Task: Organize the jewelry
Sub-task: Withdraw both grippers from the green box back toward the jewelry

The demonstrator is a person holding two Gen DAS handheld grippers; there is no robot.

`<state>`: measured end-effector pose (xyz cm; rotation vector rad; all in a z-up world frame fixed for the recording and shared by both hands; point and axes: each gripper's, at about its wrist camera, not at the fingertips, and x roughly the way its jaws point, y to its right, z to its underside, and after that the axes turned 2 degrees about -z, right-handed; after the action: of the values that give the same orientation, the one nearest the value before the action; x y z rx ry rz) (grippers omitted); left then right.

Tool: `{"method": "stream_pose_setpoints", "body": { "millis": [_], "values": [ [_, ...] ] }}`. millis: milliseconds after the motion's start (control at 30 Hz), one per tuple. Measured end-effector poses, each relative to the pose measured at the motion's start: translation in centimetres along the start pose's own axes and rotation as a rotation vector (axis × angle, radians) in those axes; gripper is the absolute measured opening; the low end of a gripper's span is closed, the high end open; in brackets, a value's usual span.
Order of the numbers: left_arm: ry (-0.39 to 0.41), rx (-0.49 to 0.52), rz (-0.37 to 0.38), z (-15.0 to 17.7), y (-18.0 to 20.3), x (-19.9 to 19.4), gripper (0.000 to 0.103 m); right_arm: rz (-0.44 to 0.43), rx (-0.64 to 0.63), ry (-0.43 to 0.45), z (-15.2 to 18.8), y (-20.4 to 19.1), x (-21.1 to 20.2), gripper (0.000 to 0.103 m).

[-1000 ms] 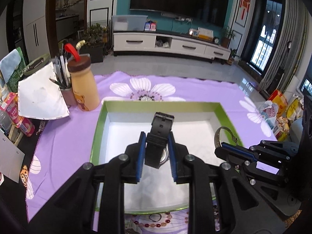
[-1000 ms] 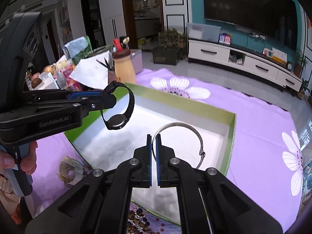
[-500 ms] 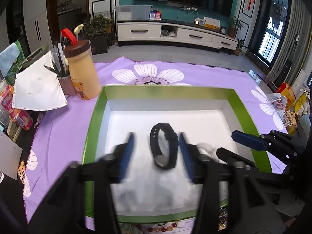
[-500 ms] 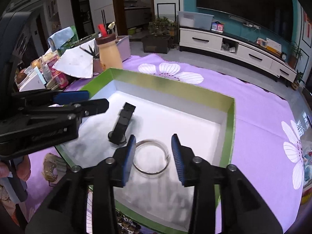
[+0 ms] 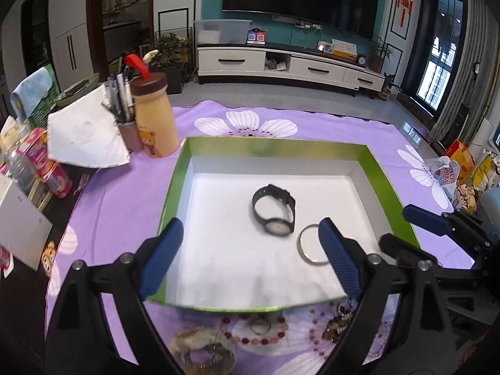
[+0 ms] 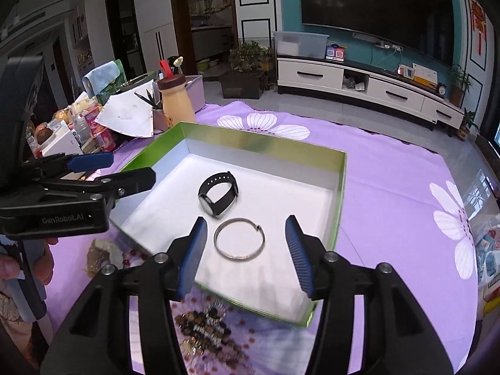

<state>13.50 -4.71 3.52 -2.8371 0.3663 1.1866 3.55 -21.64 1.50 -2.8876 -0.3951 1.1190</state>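
A black watch (image 5: 275,214) (image 6: 218,193) and a silver bangle (image 5: 311,243) (image 6: 240,239) lie on the white floor of a green-rimmed box (image 5: 275,147) (image 6: 265,143). My left gripper (image 5: 250,261) is open and empty, above the box's near edge. My right gripper (image 6: 247,254) is open and empty, just above the bangle. Bead bracelets (image 5: 259,331) (image 6: 206,322) and a gold chain piece (image 5: 203,350) lie on the purple cloth in front of the box.
A tan bottle (image 5: 154,115) with a brown cap, a pen cup (image 5: 125,125) and a white paper (image 5: 84,137) stand left of the box. Boxes and packets (image 5: 37,168) crowd the far left. The purple flowered cloth (image 6: 390,187) spreads to the right.
Both grippers opened and let go: the watch and the bangle dropped into the box. Both grippers then pulled back toward the box's near edge.
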Motion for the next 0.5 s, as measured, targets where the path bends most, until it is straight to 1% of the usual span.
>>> {"method": "stream_pose_setpoints", "body": {
  "millis": [233, 367, 433, 500],
  "values": [
    [-0.034, -0.05, -0.004, 2.0, -0.8, -2.1, 0.094, -0.011, 0.044, 0.011, 1.6, -0.3, -2.7, 0.054],
    [-0.039, -0.054, -0.012, 3.0, -1.0, -3.3, 0.095, -0.016, 0.053, 0.009, 2.5, -0.9, -3.7, 0.054],
    [-0.038, -0.054, -0.019, 3.7, -1.1, -4.0, 0.098, -0.017, 0.054, 0.005, 2.9, -1.2, -4.1, 0.054],
    [-0.048, -0.054, -0.019, 4.4, -1.1, -4.5, 0.099, -0.02, 0.059, 0.002, 3.4, -1.4, -4.5, 0.054]
  ]
}}
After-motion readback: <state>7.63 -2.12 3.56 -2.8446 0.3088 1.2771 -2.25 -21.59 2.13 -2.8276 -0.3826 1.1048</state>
